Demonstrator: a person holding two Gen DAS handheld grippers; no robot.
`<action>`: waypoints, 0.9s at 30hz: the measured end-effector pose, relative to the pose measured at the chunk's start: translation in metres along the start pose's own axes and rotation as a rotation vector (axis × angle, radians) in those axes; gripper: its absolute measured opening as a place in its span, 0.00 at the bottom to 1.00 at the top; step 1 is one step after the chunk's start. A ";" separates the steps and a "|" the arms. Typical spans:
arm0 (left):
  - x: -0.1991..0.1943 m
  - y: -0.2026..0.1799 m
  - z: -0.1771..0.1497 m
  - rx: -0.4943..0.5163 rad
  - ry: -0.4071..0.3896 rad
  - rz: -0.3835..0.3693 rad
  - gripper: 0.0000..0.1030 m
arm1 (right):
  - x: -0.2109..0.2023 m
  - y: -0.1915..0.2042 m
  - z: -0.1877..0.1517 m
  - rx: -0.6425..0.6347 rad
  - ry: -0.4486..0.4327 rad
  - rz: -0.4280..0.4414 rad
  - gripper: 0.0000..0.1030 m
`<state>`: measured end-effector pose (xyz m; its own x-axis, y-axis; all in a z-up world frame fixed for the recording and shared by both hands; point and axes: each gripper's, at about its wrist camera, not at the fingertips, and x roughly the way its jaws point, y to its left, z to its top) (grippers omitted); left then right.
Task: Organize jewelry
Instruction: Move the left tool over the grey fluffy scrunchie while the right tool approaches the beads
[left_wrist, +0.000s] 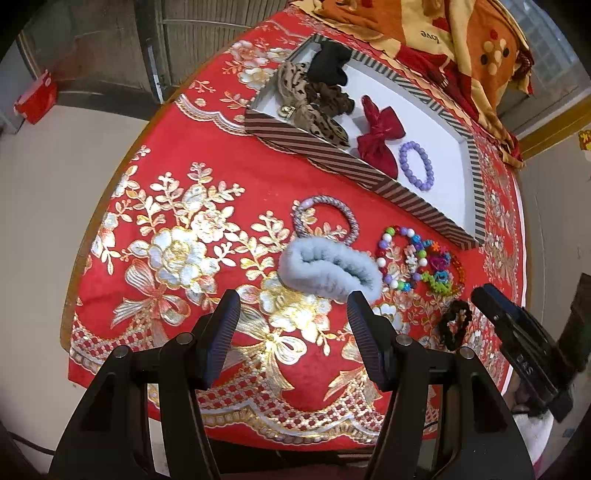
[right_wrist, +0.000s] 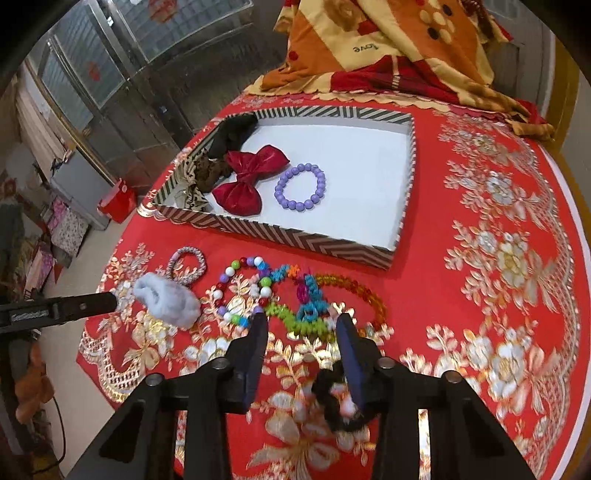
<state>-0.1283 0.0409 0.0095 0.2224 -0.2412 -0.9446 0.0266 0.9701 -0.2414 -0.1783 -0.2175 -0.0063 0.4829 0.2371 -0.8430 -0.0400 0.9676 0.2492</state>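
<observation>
While both tools (left_wrist: 291, 306) (right_wrist: 301, 321) gape empty | fluffy grey scrunchie (left_wrist: 328, 271) | glossy round purple beads (right_wrist: 300, 187) in striped tray (right_wrist: 295, 236).

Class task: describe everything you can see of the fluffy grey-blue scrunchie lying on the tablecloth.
The fluffy grey-blue scrunchie is a thick ring of soft, fur-like fabric, squashed into a long oval with a narrow opening. It lies flat on the red and gold tablecloth, outside the striped box. Its far edge overlaps a braided hair tie. The open left tongs hover just short of it, not gripping it.
</observation>
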 end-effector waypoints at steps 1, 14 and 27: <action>0.000 0.003 0.001 -0.005 0.000 0.004 0.58 | 0.004 0.000 0.002 0.000 0.003 0.005 0.32; 0.013 0.014 0.013 -0.012 0.039 -0.005 0.58 | 0.049 -0.001 0.026 -0.036 0.082 -0.002 0.23; 0.020 0.003 0.021 0.028 0.060 -0.035 0.58 | 0.053 -0.005 0.032 -0.034 0.103 0.048 0.11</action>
<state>-0.1036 0.0400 -0.0058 0.1622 -0.2754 -0.9475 0.0604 0.9612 -0.2691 -0.1248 -0.2123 -0.0366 0.3874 0.2889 -0.8755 -0.0910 0.9570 0.2755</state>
